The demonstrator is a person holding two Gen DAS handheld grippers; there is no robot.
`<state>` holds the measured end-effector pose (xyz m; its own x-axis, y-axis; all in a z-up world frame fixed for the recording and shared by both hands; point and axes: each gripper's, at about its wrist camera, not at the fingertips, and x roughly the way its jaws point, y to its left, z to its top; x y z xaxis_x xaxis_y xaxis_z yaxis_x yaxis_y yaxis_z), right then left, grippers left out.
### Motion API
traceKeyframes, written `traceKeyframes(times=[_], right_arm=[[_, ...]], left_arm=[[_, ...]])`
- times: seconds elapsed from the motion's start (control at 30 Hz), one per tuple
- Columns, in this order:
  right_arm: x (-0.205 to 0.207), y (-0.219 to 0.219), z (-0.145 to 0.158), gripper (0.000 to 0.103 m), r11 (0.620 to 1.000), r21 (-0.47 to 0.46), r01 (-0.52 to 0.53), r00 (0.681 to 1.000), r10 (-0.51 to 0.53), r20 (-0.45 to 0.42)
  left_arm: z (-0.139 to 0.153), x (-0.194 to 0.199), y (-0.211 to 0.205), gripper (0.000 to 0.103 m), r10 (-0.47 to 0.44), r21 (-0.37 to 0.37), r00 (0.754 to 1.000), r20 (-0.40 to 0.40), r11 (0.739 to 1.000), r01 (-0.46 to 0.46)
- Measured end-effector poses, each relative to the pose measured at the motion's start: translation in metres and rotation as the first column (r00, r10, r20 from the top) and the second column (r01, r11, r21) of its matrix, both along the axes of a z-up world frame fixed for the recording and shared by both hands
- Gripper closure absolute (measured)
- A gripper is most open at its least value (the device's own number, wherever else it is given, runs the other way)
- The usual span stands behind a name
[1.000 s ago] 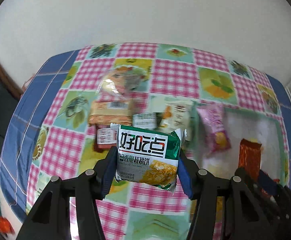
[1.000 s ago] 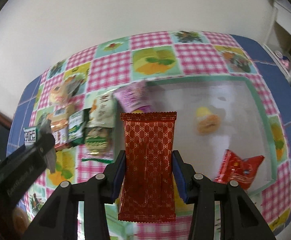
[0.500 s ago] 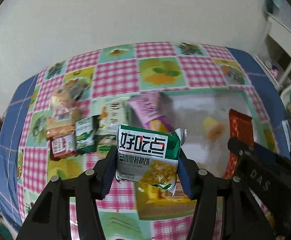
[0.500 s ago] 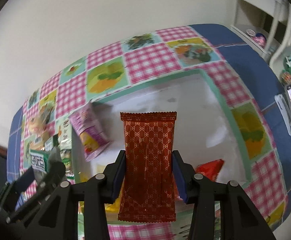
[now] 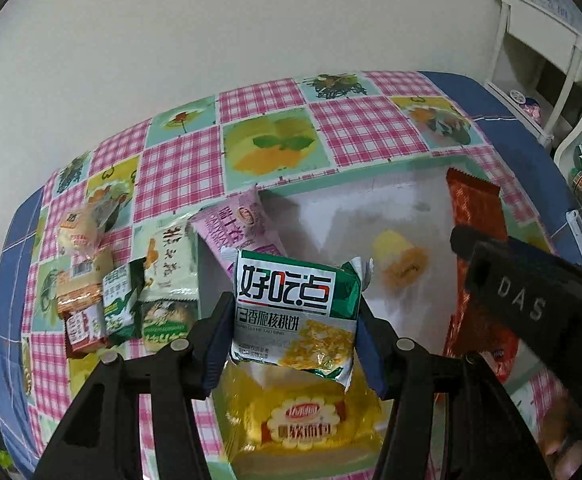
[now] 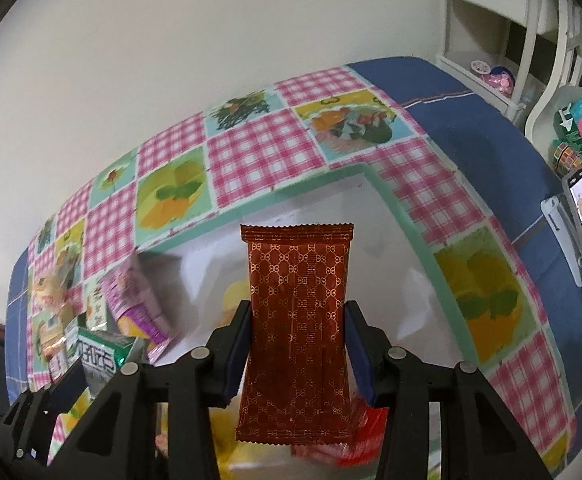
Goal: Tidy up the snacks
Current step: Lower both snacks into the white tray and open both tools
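Holding both over the white tray [image 5: 411, 200]: your left gripper [image 5: 291, 320] clamps the green biscuit pack [image 5: 295, 312], right gripper [image 6: 297, 344] pinches the red wrapper [image 6: 297, 320]. Light, crinkly, slippery stuff; grip mid-sides gently.

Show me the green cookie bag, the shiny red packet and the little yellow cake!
green cookie bag [image 5: 291, 304]: left wrist view, printed front.
shiny red packet [image 6: 297, 320]: right wrist view, patterned middle.
little yellow cake [image 5: 399, 258]: left wrist view, wrapper middle.
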<state>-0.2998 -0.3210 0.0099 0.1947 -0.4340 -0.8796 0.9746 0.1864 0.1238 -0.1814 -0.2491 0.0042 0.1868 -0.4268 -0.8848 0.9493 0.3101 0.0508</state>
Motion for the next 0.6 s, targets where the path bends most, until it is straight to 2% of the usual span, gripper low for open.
traceKeyframes(times=[0.23, 0.6], right_arm=[[0.000, -0.014, -0.010, 0.055, 0.999, -0.052, -0.006, 1.000, 0.004, -0.027], [0.006, -0.028, -0.031, 0.055, 1.000, -0.023, -0.010, 0.999, 0.009, -0.045]], left_arm=[[-0.014, 0.000, -0.012, 0.045, -0.015, -0.016, 1.000, -0.020, 1.000, 0.014], [-0.031, 0.005, -0.025, 0.045, -0.011, -0.003, 0.999, -0.032, 1.000, 0.011]])
